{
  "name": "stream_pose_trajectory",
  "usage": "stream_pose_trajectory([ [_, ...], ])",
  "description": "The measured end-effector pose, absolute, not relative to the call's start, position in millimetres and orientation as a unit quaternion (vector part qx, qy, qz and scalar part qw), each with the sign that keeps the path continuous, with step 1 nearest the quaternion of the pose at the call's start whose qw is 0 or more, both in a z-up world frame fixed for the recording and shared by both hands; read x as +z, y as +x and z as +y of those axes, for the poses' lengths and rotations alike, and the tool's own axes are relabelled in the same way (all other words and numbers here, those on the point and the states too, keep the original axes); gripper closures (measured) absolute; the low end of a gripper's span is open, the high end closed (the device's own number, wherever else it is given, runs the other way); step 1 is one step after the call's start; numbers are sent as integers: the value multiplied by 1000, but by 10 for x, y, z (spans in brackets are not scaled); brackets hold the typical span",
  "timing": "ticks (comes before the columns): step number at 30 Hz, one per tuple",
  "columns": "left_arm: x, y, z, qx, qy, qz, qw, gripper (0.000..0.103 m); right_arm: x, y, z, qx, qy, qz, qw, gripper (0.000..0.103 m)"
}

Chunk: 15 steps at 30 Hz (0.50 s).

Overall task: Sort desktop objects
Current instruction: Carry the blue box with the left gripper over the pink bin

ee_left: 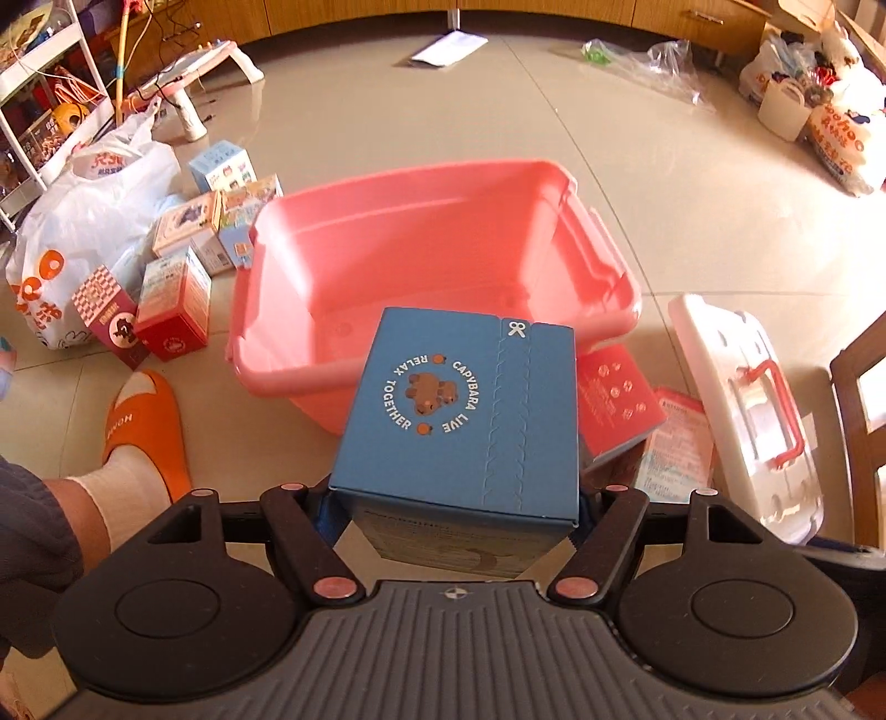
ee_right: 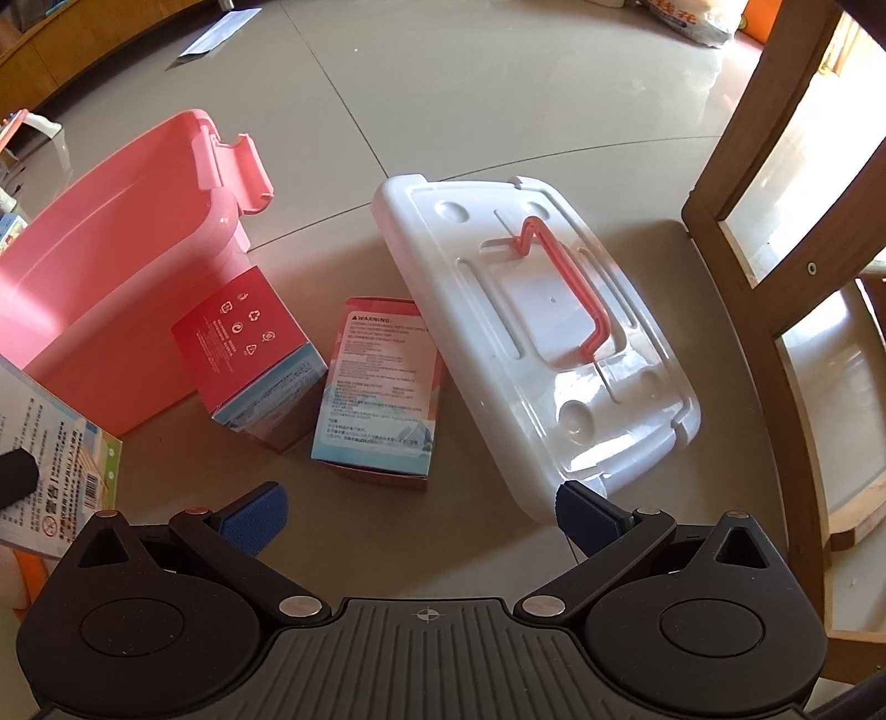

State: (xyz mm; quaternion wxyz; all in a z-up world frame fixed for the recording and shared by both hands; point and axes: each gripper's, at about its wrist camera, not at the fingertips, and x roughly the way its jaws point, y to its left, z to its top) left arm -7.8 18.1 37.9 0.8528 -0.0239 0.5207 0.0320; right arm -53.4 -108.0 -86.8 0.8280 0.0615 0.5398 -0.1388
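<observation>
Pale glossy floor tiles (ee_left: 554, 138) fill the room, sunlit and reflective, with wooden cabinet fronts along the far wall. Clutter rings the open space: a white plastic bag (ee_left: 83, 221) with orange print at the left, a cluster of small cartons (ee_left: 188, 266) beside it, a clear plastic bag (ee_left: 659, 66) farther off, and a sheet of paper (ee_left: 448, 47) near the cabinets. A foot in an orange slipper (ee_left: 147, 426) and white sock stands at the lower left. A wooden chair frame (ee_right: 775, 232) rises at the right of the right wrist view.

At the middle of the floor sits a pink storage bin (ee_left: 443, 238), open and empty inside, with a latch on its side. Its white lid (ee_right: 531, 332) with a pink handle lies flat on the tiles just beside it. Between bin and lid lie a red carton (ee_right: 243, 332) leaning against the bin wall and a pink and blue carton (ee_right: 382, 387) printed with a warning text.

The left gripper (ee_left: 459, 498) has its fingers clamped on a blue box (ee_left: 459, 410), held above the floor at the near rim of the bin. The box is matte blue with a bear-like emblem, white ring lettering and a tear strip with a scissors mark.

The right gripper (ee_right: 421, 515) hangs over the floor near the lid, its blue-padded fingers (ee_right: 255, 515) wide apart with nothing between them.
</observation>
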Motion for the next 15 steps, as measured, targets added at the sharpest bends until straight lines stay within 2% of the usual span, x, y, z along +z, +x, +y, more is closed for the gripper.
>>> stream_pose_trajectory([
  [15,778,458,465,64,-63,481,872,30,-924,-470,-1068,-134,67,545,825,0],
])
